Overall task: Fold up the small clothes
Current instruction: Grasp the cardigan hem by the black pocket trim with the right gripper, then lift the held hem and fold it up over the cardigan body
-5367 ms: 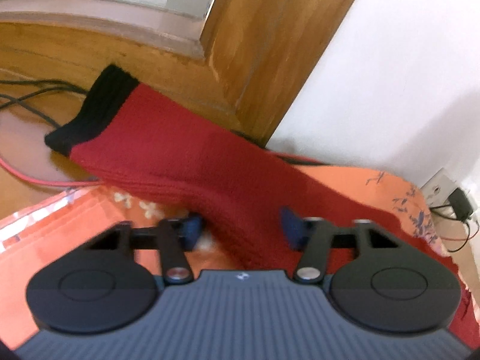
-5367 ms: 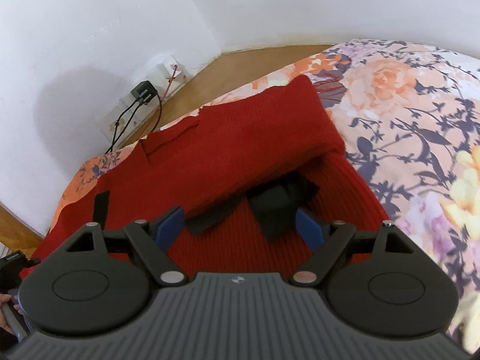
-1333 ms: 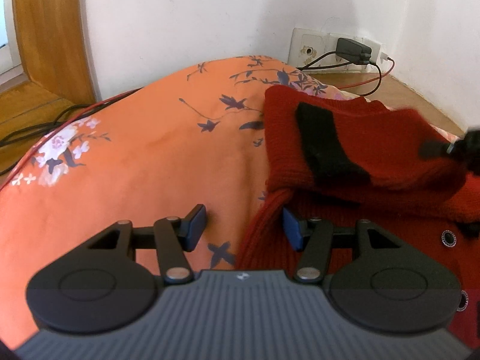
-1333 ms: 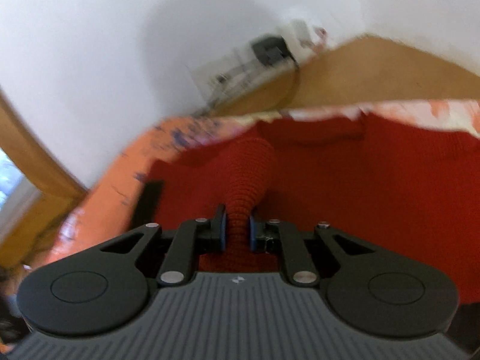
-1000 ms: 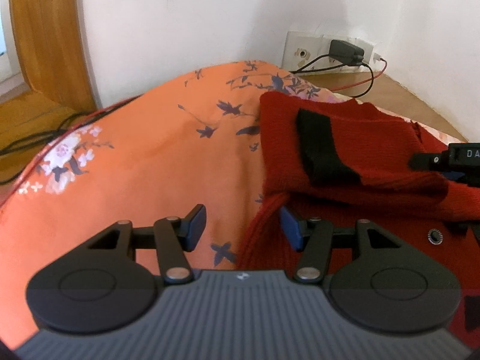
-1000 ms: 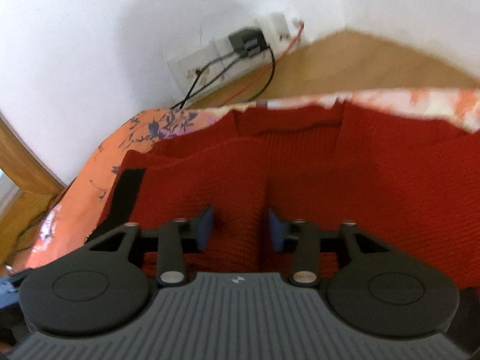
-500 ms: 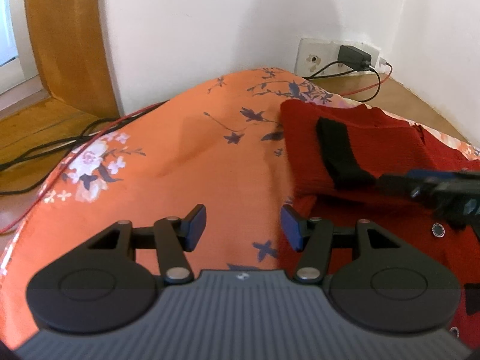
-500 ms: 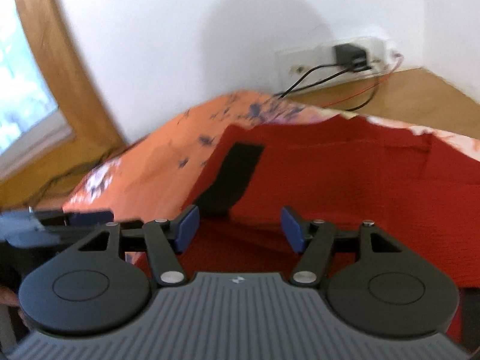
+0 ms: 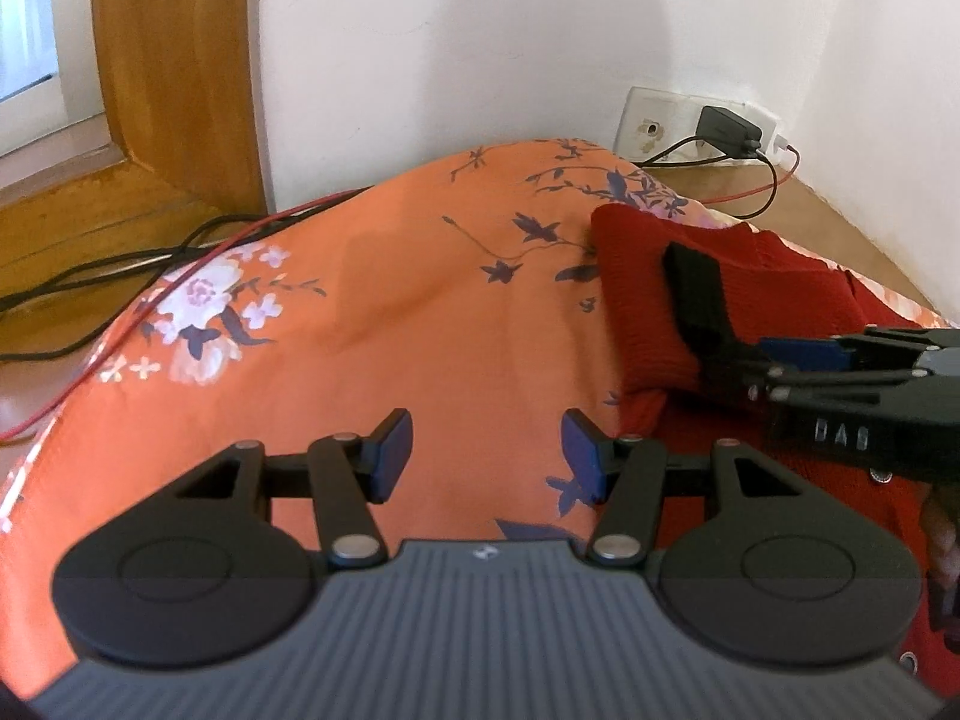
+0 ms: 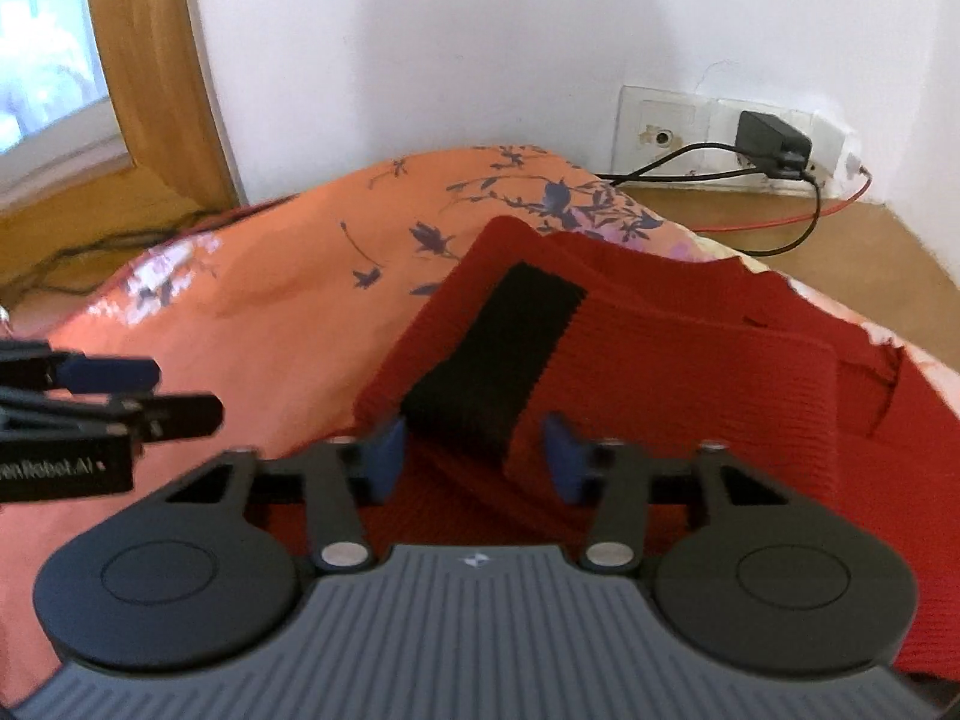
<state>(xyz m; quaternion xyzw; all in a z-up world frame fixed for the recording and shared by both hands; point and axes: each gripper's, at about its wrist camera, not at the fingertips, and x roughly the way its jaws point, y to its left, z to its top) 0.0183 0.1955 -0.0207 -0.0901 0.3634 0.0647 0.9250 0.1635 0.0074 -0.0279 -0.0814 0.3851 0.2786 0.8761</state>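
A red knitted sweater (image 10: 690, 372) lies on the orange floral bedsheet (image 9: 372, 312), with its sleeve folded across the body. The sleeve's black cuff (image 10: 498, 354) lies on top near the sweater's left edge. My right gripper (image 10: 474, 456) is open just above the near end of that cuff, holding nothing. My left gripper (image 9: 487, 453) is open over bare sheet, just left of the sweater (image 9: 654, 300). In the left wrist view the black cuff (image 9: 699, 294) shows with the right gripper (image 9: 774, 369) coming in from the right. The left gripper (image 10: 156, 393) appears at the left edge of the right wrist view.
A white wall rises behind the bed, with a socket plate and a black charger (image 10: 771, 141) plugged in. Black and red cables (image 9: 150, 258) trail over the wooden ledge at the left. A wooden window frame (image 9: 174, 72) stands at the far left. Wooden ledge (image 10: 840, 252) shows behind the sweater.
My right gripper, shut on the red sleeve 1.3 s ago, opened, left it folded over the body, and swung left toward the cuff. My left gripper drifted left off the sweater's edge.
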